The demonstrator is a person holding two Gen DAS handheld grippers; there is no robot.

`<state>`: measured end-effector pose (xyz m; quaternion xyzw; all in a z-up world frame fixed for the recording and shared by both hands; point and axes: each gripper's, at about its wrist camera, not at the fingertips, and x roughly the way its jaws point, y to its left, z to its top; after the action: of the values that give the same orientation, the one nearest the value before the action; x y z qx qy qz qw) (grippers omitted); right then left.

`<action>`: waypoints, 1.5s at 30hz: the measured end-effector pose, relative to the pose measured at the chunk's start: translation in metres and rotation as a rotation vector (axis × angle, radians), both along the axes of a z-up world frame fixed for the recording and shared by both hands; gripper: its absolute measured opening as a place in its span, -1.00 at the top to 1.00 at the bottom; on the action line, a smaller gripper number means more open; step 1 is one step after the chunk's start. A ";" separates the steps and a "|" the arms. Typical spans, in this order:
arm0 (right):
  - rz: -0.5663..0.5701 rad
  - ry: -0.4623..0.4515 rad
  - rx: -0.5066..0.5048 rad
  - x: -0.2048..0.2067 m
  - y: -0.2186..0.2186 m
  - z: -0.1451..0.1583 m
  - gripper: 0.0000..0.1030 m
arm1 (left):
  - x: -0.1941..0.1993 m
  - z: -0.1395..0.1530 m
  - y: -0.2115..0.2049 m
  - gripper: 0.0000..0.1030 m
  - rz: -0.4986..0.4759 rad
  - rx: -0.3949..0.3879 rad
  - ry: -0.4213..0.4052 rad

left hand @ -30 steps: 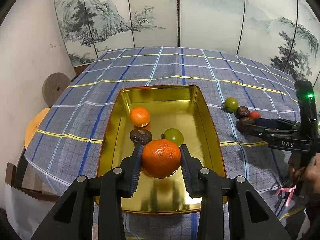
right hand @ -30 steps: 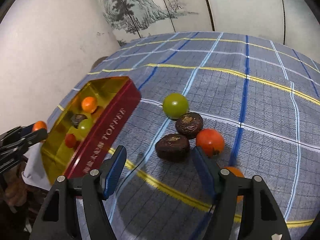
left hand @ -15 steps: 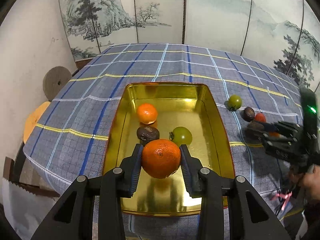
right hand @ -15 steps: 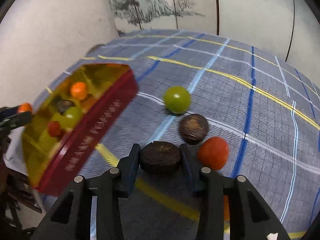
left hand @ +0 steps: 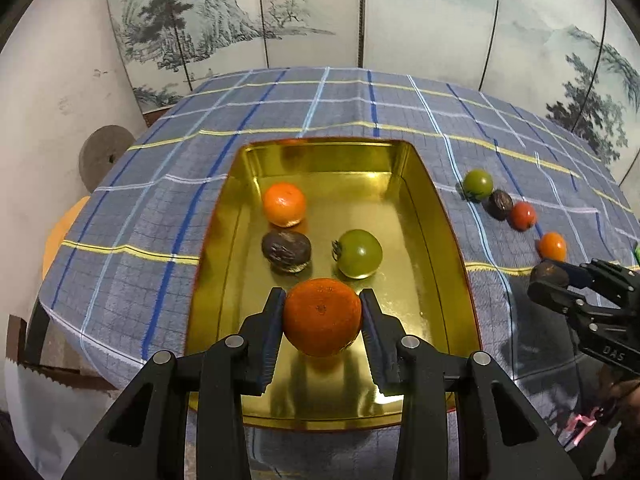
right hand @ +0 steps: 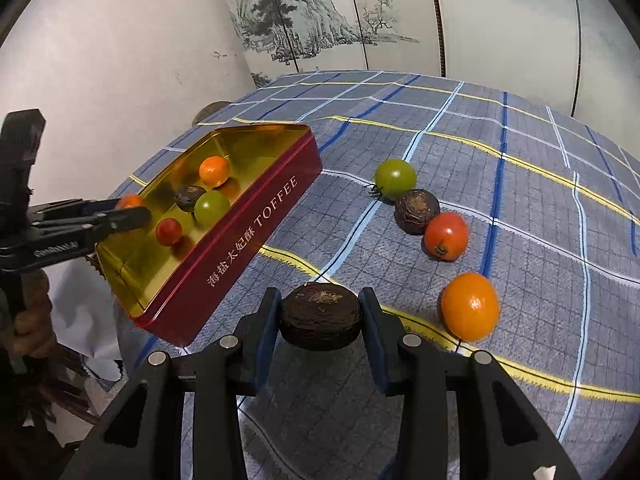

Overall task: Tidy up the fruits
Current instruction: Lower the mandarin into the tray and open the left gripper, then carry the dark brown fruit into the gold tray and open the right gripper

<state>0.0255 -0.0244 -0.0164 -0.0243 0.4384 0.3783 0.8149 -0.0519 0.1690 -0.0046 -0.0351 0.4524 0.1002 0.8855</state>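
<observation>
My left gripper (left hand: 322, 316) is shut on an orange tangerine (left hand: 322, 322), held above the near end of the gold tin (left hand: 440, 216). In the tin lie a small orange (left hand: 285, 204), a dark wrinkled fruit (left hand: 286, 251) and a green tomato (left hand: 359, 253); the right wrist view also shows a red tomato (right hand: 169, 231) there. My right gripper (right hand: 320, 316) is shut on another dark wrinkled fruit (right hand: 320, 320), lifted off the cloth right of the tin (right hand: 248, 240). On the cloth remain a green tomato (right hand: 395, 178), a dark fruit (right hand: 417, 211), a red tomato (right hand: 446, 236) and an orange (right hand: 470, 306).
A blue checked cloth (left hand: 360, 112) covers the table, whose near edge drops off just below the tin. A painted folding screen (left hand: 400, 20) stands behind, a white wall to the left. A round grey disc (left hand: 102, 156) leans by the wall. A hand (right hand: 28, 320) grips the left tool.
My right gripper closed on the dark fruit nearest it, lifted it off the cloth and carried it toward the tin. The left gripper kept its hold on the tangerine and hardly moved.
</observation>
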 end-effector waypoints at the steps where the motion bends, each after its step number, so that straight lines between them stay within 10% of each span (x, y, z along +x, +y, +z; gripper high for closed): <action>1: -0.001 0.002 0.002 -0.001 -0.001 0.001 0.28 | 0.001 -0.001 -0.001 0.26 -0.002 -0.001 0.002; 18: -0.003 0.000 0.025 -0.008 -0.003 0.011 0.28 | 0.009 -0.017 -0.014 0.23 -0.047 0.018 0.037; 25: 0.013 -0.036 0.032 -0.012 0.004 0.030 0.28 | 0.002 -0.007 -0.017 -0.43 -0.050 0.040 -0.025; 45: 0.124 -0.065 0.091 0.036 0.079 0.063 0.28 | -0.012 0.003 0.000 -0.46 0.003 0.053 -0.060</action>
<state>0.0619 0.0549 0.0471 -0.0268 0.3919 0.4466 0.8039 -0.0638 0.1686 -0.0016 -0.0150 0.4228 0.1123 0.8991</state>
